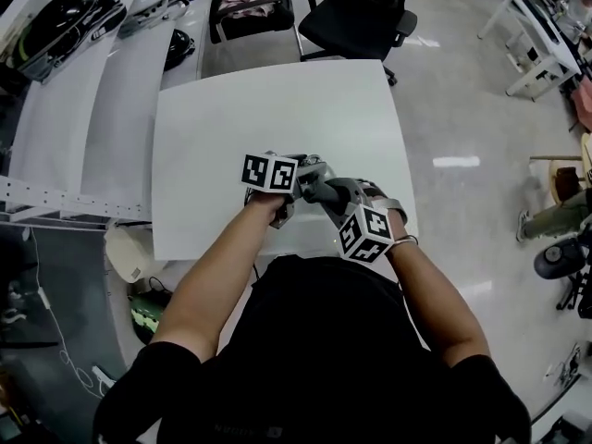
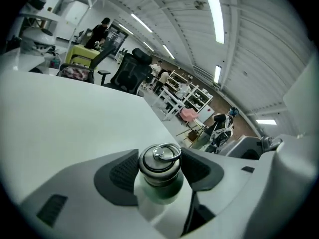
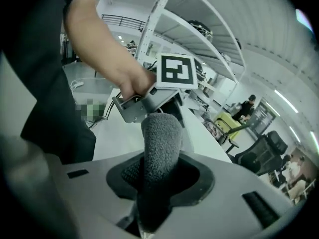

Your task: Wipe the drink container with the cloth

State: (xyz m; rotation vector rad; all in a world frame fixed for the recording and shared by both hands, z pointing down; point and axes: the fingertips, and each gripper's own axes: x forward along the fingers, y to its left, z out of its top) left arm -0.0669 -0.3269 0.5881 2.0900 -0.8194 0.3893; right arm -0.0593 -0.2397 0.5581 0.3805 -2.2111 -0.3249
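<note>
The drink container (image 2: 159,185) is a pale green bottle with a metal cap and ring (image 2: 160,156). My left gripper (image 2: 159,171) is shut on it just below the cap. In the head view the bottle's top (image 1: 313,166) peeks out between the two marker cubes, over the table's near edge. A dark grey fleecy cloth (image 3: 159,146) stands up from my right gripper (image 3: 159,178), which is shut on it. In the right gripper view the cloth's tip points at the left gripper's cube (image 3: 176,69) and the hand (image 3: 130,81) holding it. Whether cloth and bottle touch is hidden.
The white table (image 1: 277,109) stretches away in front of the grippers. Two office chairs (image 1: 356,12) stand at its far edge. White shelving (image 1: 65,109) with gear runs along the left, and other desks (image 1: 541,35) stand at the far right.
</note>
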